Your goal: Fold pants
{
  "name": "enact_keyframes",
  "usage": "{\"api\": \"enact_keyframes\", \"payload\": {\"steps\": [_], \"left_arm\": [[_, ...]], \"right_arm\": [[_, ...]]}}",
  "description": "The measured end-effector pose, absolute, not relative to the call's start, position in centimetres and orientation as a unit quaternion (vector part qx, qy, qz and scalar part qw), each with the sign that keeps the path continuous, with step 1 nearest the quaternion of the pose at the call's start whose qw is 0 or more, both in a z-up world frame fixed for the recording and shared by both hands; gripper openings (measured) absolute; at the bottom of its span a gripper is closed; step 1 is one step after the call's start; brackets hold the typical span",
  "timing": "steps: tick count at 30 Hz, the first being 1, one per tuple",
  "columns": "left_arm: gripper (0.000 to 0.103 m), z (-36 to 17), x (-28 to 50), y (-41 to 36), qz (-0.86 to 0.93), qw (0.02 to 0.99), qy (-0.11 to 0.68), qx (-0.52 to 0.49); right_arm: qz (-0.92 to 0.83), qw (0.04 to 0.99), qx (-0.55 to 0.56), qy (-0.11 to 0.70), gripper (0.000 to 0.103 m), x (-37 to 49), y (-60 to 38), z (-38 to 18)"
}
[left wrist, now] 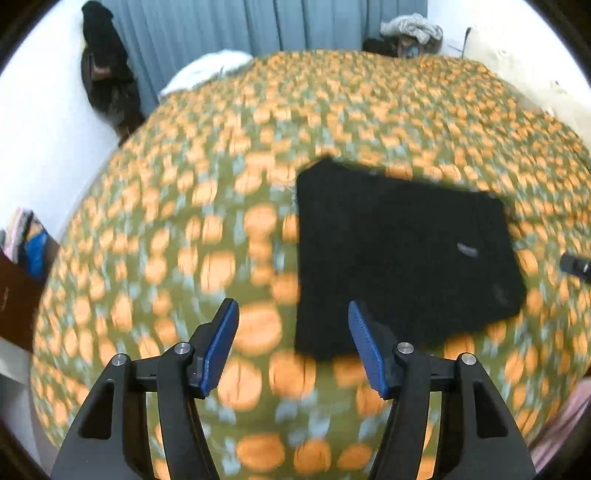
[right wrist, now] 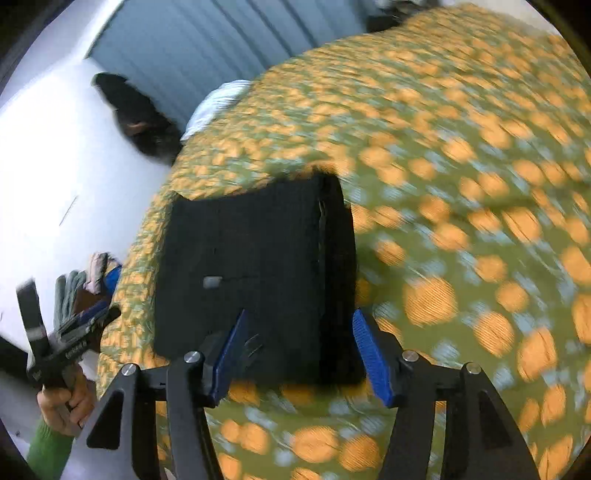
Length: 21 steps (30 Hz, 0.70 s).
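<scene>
Black folded pants (right wrist: 255, 273) are found just ahead of the right gripper (right wrist: 297, 347), jaws spread, empty; the left gripper (left wrist: 293, 341), likewise spread, is offset left.

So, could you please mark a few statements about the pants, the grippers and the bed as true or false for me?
1. The black pants lie folded into a compact block on the bedspread. True.
2. The left gripper is clamped on the pants. False: its fingers stand apart with nothing between them.
3. The right gripper is open. True.
4. The bedspread is plain white. False: it is green with orange spots.
5. A blue curtain hangs behind the bed. True.
6. The hand holding the left gripper wears a red sleeve. False: the sleeve is green.
</scene>
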<state>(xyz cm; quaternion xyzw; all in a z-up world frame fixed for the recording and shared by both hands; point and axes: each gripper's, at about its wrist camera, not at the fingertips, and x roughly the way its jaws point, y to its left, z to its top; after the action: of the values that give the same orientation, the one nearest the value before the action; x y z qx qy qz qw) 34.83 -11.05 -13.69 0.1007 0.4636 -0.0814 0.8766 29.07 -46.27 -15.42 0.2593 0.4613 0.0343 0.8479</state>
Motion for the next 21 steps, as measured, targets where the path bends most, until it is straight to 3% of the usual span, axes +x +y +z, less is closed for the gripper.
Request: {"api": "enact_keyframes", "payload": {"steps": [1, 5, 12, 21], "left_arm": [[0.068, -14.4, 33.2, -10.3, -0.082, 0.877, 0.462, 0.101], [0.086, -16.8, 27.1, -10.2, -0.075, 0.881, 0.447, 0.140], [0.094, -14.2, 19.8, -11.8, -0.064, 0.877, 0.449, 0.157], [0.098, -11.0, 18.1, -10.8, -0.079, 0.868, 0.478, 0.106]], "right_arm": [[0.023, 0.848, 0.250, 0.467, 0.064, 27.4, -46.3, -15.7], [-0.017, 0.848, 0.211, 0.486, 0.102, 22.0, -44.9, -15.9], [-0.084, 0.866, 0.138, 0.473, 0.103, 15.2, -39.2, -14.0], [-0.049, 0.876, 0.079, 0.473, 0.103, 14.1, -33.9, -11.0]]}}
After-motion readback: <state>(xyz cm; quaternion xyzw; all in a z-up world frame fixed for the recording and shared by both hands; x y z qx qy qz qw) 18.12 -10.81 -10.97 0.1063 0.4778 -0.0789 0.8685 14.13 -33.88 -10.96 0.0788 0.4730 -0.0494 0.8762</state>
